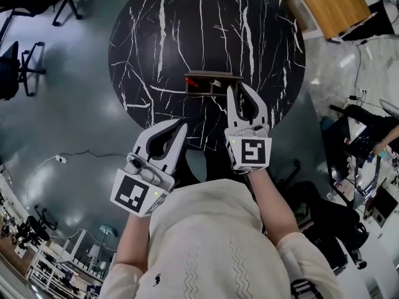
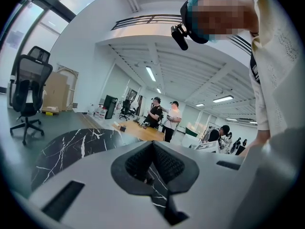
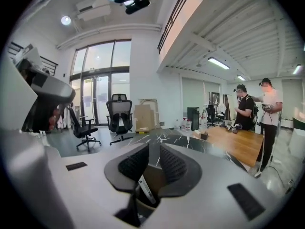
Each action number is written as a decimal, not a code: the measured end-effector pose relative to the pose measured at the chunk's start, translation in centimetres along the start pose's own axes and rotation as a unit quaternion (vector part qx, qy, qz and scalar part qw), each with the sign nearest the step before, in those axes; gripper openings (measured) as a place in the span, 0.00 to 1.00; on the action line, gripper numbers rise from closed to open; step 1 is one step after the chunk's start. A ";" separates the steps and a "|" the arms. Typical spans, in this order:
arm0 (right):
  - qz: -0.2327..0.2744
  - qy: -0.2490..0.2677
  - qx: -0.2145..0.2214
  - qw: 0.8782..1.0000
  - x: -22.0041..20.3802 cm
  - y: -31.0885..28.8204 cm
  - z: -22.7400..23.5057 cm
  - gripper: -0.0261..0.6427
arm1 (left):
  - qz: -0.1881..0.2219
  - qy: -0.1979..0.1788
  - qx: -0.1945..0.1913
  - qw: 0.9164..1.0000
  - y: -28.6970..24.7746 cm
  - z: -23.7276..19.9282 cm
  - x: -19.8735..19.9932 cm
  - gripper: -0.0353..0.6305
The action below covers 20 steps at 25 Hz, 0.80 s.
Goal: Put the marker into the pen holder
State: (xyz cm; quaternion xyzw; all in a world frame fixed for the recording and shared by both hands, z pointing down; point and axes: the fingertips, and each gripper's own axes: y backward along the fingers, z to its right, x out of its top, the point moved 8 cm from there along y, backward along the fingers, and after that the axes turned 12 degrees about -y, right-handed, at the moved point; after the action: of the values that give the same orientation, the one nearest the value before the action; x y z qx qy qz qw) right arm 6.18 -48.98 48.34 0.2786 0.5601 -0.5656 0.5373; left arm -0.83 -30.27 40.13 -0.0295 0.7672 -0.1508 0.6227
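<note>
The right gripper (image 1: 237, 91) hangs over the brown wooden pen holder (image 1: 212, 78) on the black marble bench (image 1: 156, 42). Its fingers are narrowly apart and hold nothing. The left gripper's (image 1: 181, 124) fingers are pressed together, empty.

Your left hand-held gripper (image 1: 181, 124) and right hand-held gripper (image 1: 237, 87) are white with black pads and black-and-white checked cubes, the worktop (image 1: 156, 42) black marble veined white, the pen holder (image 1: 213, 75) brown, the marker (image 3: 145, 187) white.

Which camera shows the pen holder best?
The head view: the whole pen holder sits on the black table, ahead of the right gripper. The right gripper view shows only a brown part between its jaws; the left gripper view, nothing clear.
</note>
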 end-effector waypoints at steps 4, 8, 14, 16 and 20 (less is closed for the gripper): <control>0.009 -0.008 0.026 1.000 2.7 1.6 -1.0 0.14 | 0.010 -0.010 -0.014 1.000 0.0 0.1 1.0 0.06; 0.013 -0.019 0.050 0.998 4.9 3.7 -2.4 0.06 | 0.018 -0.018 -0.033 0.999 0.2 0.2 1.7 0.06; 0.019 -0.012 0.075 0.997 7.7 7.7 -5.8 0.06 | 0.032 -0.027 -0.062 0.997 0.8 0.3 2.5 0.06; 0.021 -0.014 0.076 0.997 8.4 8.9 -7.1 0.06 | 0.035 -0.026 -0.069 0.997 1.2 0.2 2.7 0.06; 0.019 -0.026 0.071 0.997 8.6 10.4 -9.3 0.06 | 0.039 -0.023 -0.084 0.995 1.9 0.0 2.6 0.06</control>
State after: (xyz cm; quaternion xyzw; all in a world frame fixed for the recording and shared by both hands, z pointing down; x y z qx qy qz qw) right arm 10.75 -40.70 34.97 0.3116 0.4994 -0.6008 0.5409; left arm -1.09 -29.03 37.14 -0.0553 0.7633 -0.0611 0.6408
